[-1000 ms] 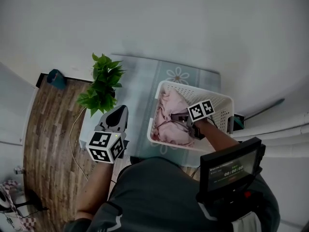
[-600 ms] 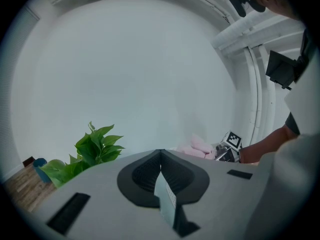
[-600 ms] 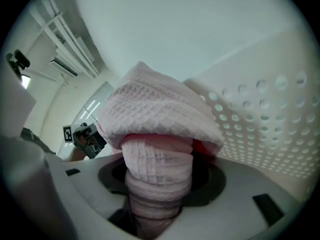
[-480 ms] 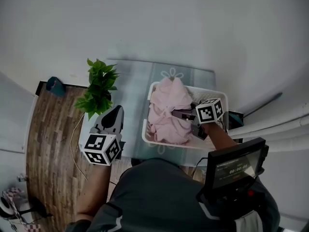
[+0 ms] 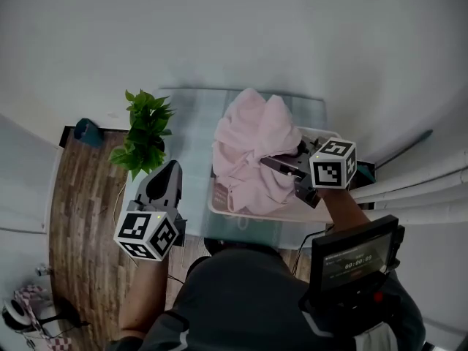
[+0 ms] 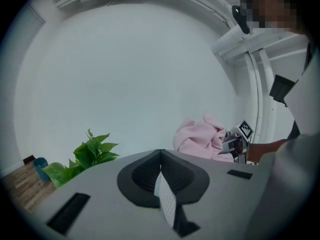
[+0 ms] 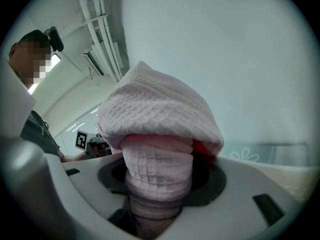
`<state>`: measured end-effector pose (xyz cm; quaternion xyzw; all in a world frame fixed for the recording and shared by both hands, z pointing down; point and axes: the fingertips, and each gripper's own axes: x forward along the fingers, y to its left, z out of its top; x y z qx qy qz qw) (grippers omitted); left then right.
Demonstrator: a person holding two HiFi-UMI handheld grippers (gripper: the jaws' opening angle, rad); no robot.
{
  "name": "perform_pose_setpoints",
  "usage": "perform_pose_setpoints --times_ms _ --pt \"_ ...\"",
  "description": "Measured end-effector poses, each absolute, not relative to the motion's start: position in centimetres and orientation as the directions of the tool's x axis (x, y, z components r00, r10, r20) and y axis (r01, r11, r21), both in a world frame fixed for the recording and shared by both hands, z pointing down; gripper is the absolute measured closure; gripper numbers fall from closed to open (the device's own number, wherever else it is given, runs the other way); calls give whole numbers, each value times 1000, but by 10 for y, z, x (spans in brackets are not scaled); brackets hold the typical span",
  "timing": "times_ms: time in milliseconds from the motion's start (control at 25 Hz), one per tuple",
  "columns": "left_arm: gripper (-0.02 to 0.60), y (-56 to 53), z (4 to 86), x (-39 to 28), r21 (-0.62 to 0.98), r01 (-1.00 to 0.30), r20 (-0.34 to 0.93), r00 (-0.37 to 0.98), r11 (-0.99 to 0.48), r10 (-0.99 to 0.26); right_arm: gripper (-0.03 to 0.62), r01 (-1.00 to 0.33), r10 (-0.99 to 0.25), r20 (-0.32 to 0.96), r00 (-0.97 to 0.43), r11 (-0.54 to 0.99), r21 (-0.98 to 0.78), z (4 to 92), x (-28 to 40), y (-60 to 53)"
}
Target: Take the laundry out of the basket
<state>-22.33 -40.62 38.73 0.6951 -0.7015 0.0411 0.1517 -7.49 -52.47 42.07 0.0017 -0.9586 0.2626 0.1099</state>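
A pink waffle-weave cloth (image 5: 252,148) hangs bunched above the white laundry basket (image 5: 278,216) on the glass table. My right gripper (image 5: 284,168) is shut on a fold of it; in the right gripper view the cloth (image 7: 159,149) fills the space between the jaws and billows over them. My left gripper (image 5: 171,168) hovers left of the basket, over the table edge, jaws together and empty. In the left gripper view its tips (image 6: 161,153) meet, and the pink cloth (image 6: 199,139) shows beyond on the right. The basket's inside is hidden by the cloth.
A leafy potted plant (image 5: 144,131) stands at the table's left edge, close to my left gripper. A small screen on a stand (image 5: 354,254) sits below the right arm. Wood flooring (image 5: 80,196) lies to the left, with a teal object (image 5: 82,131) on it.
My right gripper has risen with the pink cloth, which went from lying in the basket to hanging above its rim. The left gripper has stayed beside the plant.
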Motion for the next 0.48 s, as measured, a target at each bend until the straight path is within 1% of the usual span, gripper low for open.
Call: perform_pose_setpoints --times_ms 280,480 --pt "572 -395 367 -231 138 -987 219 -52 83 -974 335 10 56 89 -994 892 -452 349 -81 -524" --pt "572 -377 358 -243 145 -983 188 -82 110 -979 335 62 88 50 -995 923 -381 299 -95 -505"
